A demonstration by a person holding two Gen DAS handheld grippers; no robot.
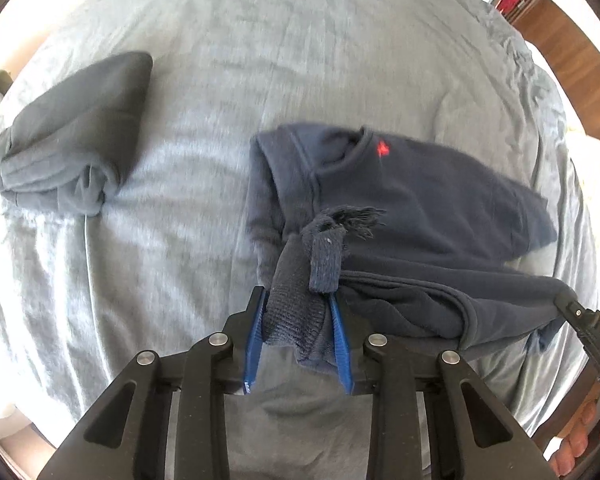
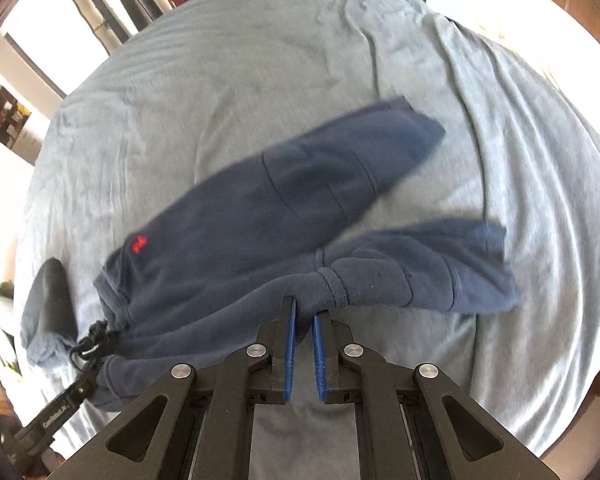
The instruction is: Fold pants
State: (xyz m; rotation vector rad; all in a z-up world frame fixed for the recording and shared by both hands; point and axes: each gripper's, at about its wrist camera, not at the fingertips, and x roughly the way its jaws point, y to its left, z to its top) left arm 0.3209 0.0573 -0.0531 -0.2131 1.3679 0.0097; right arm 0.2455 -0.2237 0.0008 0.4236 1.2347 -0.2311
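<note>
Navy sweatpants [image 1: 420, 200] with a small red logo [image 1: 381, 148] hang over the grey bed cover, held up at both ends. My left gripper [image 1: 298, 300] is shut on the ribbed waistband with its frayed drawstring [image 1: 356, 216]. In the right wrist view my right gripper [image 2: 305, 312] is shut on a bunched part of the pants [image 2: 260, 216] near a belt-like loop, the legs trailing away over the bed. The right gripper's body shows at the right edge of the left wrist view [image 1: 580, 320]; the left gripper shows at the lower left of the right wrist view [image 2: 84, 364].
A folded dark garment [image 1: 76, 136] lies on the bed [image 1: 300, 60] to the left; it also shows in the right wrist view [image 2: 50, 304]. Wooden floor [image 1: 572, 48] and red items lie beyond the bed's far right. Dark furniture [image 2: 112, 4] stands past the bed.
</note>
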